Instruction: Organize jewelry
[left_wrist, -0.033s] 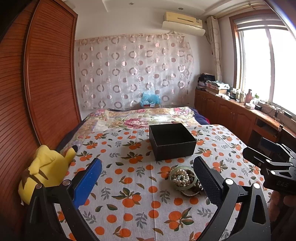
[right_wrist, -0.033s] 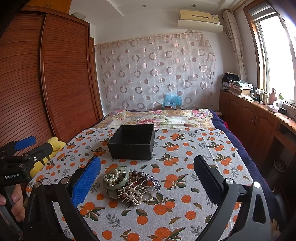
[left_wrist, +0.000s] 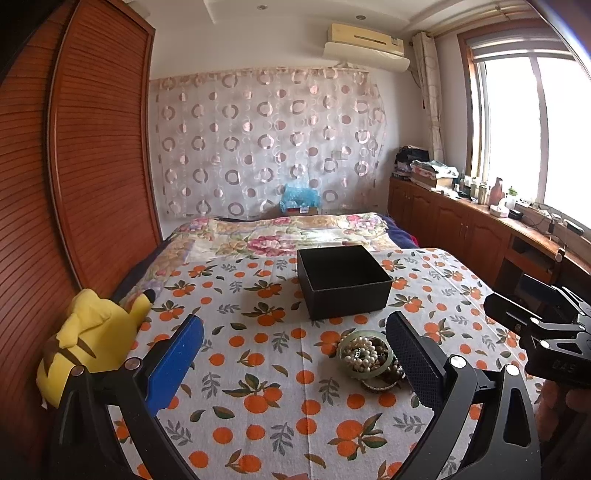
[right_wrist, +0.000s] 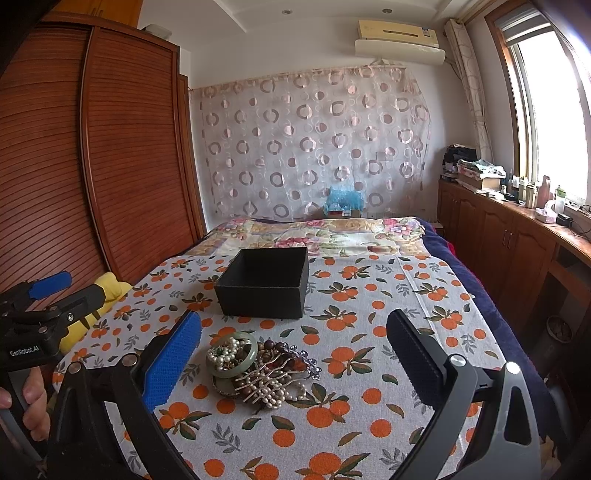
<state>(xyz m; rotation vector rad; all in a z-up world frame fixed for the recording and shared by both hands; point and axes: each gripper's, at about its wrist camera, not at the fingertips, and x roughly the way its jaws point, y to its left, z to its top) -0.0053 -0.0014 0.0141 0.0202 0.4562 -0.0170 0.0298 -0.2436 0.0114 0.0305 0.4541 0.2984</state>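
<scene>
A pile of jewelry lies on the orange-patterned bedspread: a green jade bangle, pearl strands, dark beads and a pearl hair comb. It also shows in the left wrist view. An open black box stands just behind it, and appears empty in the left wrist view. My left gripper is open and empty, with the pile near its right finger. My right gripper is open and empty, with the pile between its fingers, nearer the blue left one.
A yellow plush toy lies at the bed's left edge beside the wooden wardrobe. A floral quilt covers the far end of the bed. Wooden cabinets run along the right wall under the window.
</scene>
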